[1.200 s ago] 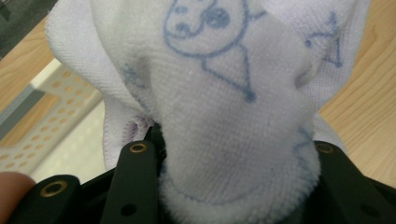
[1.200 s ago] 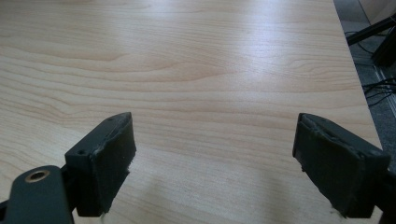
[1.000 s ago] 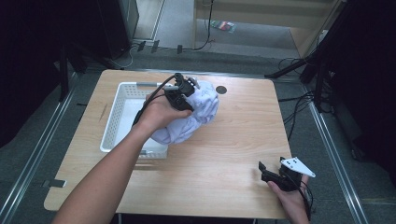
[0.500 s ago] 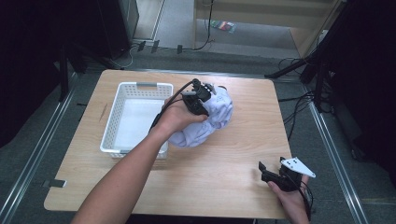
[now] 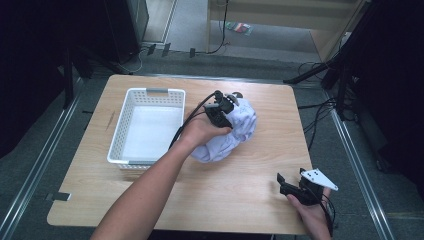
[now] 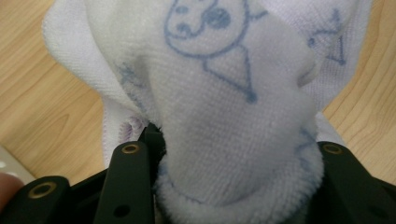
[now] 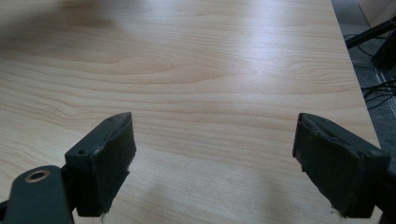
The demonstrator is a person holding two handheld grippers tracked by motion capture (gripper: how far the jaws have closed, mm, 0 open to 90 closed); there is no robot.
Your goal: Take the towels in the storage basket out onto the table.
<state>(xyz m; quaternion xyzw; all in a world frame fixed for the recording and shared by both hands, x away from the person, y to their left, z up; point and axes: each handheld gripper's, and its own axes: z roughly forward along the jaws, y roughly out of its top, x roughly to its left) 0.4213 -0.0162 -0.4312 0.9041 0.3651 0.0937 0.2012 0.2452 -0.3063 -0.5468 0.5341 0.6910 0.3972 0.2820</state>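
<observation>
One light wooden counter (image 5: 240, 190) is seen, and one white perforated plastic basket (image 5: 131, 113) on it. One bunched white cloth with blue drawings (image 5: 235, 134) lies just right of the basket, clamped by the left gripper (image 5: 221, 107). Spreading seems next. The right gripper (image 5: 295, 187), jaws wide apart and empty, is held well apart from the basket.

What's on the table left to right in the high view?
White basket → left gripper, clamped on the white cloth → white cloth → right gripper, jaws open, near the front right corner.
</observation>
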